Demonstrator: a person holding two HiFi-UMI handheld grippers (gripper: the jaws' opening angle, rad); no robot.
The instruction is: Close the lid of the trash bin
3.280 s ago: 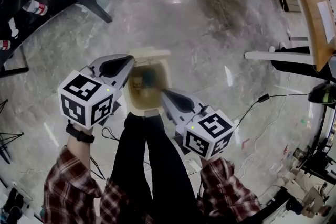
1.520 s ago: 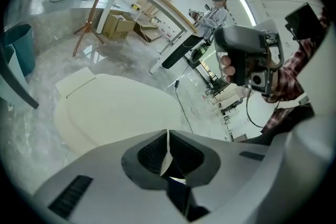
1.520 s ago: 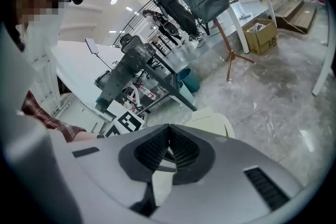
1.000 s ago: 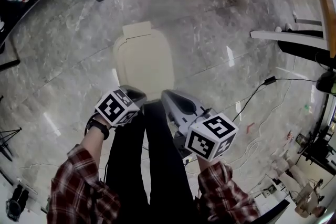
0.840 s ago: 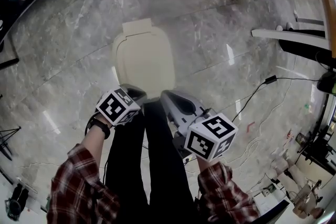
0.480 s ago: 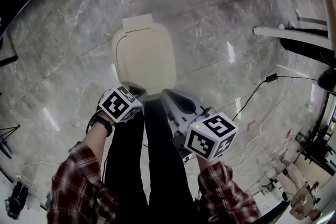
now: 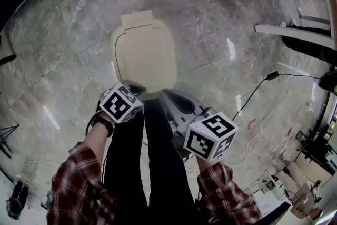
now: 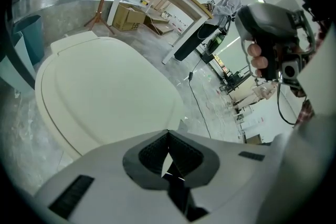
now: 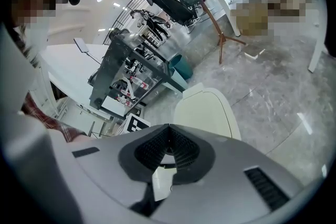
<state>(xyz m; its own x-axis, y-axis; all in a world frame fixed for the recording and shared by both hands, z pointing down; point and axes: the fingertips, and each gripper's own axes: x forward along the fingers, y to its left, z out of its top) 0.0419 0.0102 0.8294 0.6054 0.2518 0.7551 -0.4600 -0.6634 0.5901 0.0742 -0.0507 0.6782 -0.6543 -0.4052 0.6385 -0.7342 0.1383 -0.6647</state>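
Lower left of centre in the head view: left tongs (image 7: 136,90) closed tip to tip, nothing between them, just at the near edge of the trash bin lid (image 7: 143,55); touching or not, impossible to tell. Same in the left gripper view: left tongs (image 8: 168,136) pinched together and empty, the cream lid (image 8: 105,92) spread flat just beyond.

Upper middle of the head view: lid lying flat over the bin, hinge tab at the far end, all on the grey stone floor (image 7: 221,13). A few seconds back, open, the inside and its rubbish showing between the two tongs; now covered, nothing of the inside on show. Over the last second, hardly any change beyond a small shift up the frame.

Right of centre: right tongs (image 7: 167,96) likewise shut and empty, near the lid's near right corner. Borne out in the right gripper view: right tongs (image 9: 168,131) closed, lid (image 9: 207,107) beyond.

Judging by that: closing done, only drawing back left.
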